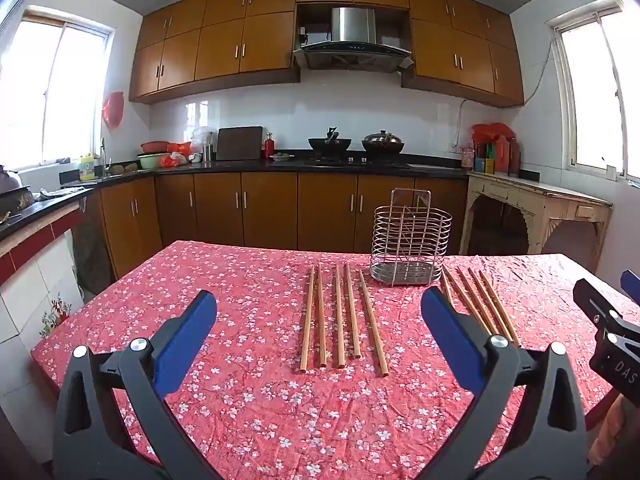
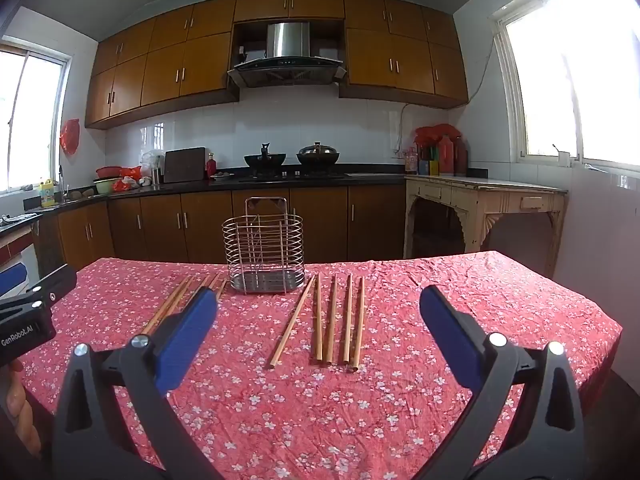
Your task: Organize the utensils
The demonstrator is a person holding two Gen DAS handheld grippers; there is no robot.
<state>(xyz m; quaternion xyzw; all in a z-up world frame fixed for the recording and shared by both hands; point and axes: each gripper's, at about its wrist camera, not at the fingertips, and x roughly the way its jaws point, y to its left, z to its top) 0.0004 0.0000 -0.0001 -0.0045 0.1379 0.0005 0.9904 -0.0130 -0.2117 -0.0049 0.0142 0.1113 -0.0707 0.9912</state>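
Since the wooden chopsticks (image 1: 340, 316) look light, stiff and smooth enough to roll, lying in two groups beside the wire holder (image 1: 410, 236) near the worktop's far edge, I would pinch one mid-length, both grippers' fingers (image 1: 186, 332) now wide and empty.

left tongs (image 1: 320, 328): jaws wide apart, empty, tilted slightly down | right tongs (image 2: 320, 328): jaws wide apart, empty, tilted slightly down
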